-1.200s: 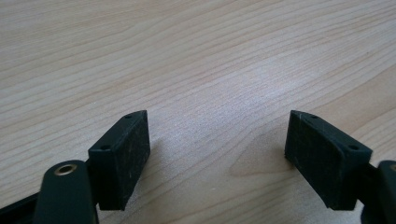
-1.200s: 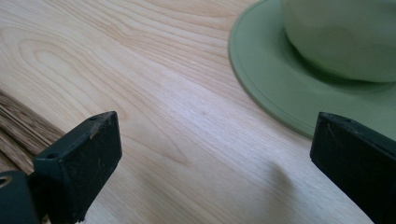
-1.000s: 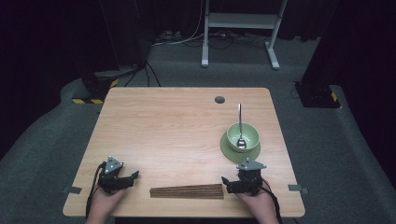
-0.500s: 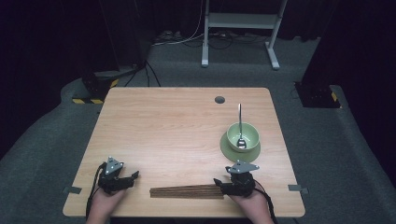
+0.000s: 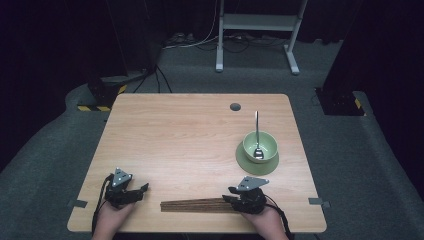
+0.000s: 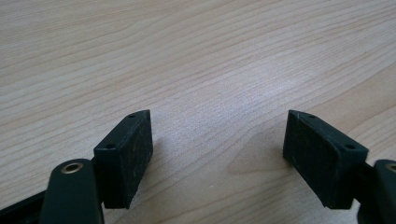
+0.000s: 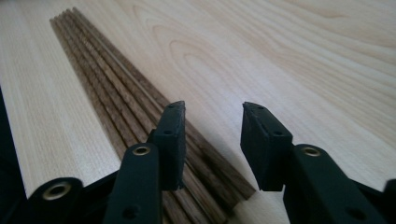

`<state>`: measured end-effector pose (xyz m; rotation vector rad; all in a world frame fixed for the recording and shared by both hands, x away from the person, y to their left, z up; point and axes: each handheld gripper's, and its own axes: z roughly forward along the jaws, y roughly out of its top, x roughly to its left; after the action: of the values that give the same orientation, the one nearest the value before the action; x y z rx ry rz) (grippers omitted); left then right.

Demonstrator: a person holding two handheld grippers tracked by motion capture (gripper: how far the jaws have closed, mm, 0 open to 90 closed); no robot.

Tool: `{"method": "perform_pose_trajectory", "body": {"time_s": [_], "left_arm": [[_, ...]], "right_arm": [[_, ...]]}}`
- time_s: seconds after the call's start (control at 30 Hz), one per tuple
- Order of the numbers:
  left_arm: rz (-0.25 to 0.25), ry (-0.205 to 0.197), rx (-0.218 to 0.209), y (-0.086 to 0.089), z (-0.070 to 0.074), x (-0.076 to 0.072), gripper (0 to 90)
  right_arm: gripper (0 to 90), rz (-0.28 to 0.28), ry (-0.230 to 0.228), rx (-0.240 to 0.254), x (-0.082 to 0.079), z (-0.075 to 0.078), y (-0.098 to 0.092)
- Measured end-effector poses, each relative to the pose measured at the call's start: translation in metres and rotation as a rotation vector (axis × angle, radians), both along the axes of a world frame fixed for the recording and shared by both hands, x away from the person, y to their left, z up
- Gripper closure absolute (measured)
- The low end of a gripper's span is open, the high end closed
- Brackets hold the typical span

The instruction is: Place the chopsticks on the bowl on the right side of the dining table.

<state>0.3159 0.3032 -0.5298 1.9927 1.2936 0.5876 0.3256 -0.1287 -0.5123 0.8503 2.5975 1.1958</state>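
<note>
A bundle of several dark wooden chopsticks (image 5: 192, 205) lies flat near the table's front edge. My right gripper (image 5: 231, 196) sits at the bundle's right end and points left along it. In the right gripper view the chopsticks (image 7: 102, 93) run up and to the left. The left jaw stands over them, and the bundle's near end reaches into the gap of the right gripper (image 7: 212, 109). Its jaws have just been closing, but the pads are still apart and press on nothing. My left gripper (image 5: 141, 189) rests at the front left, and in its own view the left gripper (image 6: 217, 116) is open over bare wood.
A green bowl (image 5: 265, 142) with a metal spoon (image 5: 256, 132) in it stands on a green plate (image 5: 257, 164) at the right, just beyond the right gripper. A dark round cable hole (image 5: 235, 106) sits near the table's far edge. The table's front edge lies just behind both hands.
My right gripper has slid left onto the right end of the chopsticks, and its jaws have narrowed. The left gripper has stayed put.
</note>
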Motion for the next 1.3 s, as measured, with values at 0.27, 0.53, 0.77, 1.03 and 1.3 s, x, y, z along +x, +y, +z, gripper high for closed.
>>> {"method": "perform_pose_trajectory", "body": {"time_s": [0.27,0.53,0.77,1.03,1.3], "left_arm": [[-0.001,0.001,-0.006,0.0000,-0.0001,0.0002,24.8],[-0.001,-0.003,-0.003,-0.0004,-0.0001,-0.0001,24.8],[-0.002,-0.004,-0.002,-0.0005,-0.0001,-0.0003,25.0],[-0.005,-0.002,-0.002,0.0000,0.0000,-0.0001,25.1],[-0.005,-0.001,-0.002,0.0000,0.0000,-0.0001,25.2]], "right_arm": [[68.2,0.005,-0.003,-0.012,-0.0001,-0.0015,-0.0008],[71.7,0.004,-0.017,-0.030,-0.0002,-0.0022,-0.0009],[71.5,-0.007,-0.005,-0.035,0.0018,-0.0047,-0.0029],[70.7,0.001,-0.001,-0.048,0.0004,-0.0049,-0.0027],[69.3,-0.004,-0.002,-0.052,0.0016,-0.0057,-0.0021]]}}
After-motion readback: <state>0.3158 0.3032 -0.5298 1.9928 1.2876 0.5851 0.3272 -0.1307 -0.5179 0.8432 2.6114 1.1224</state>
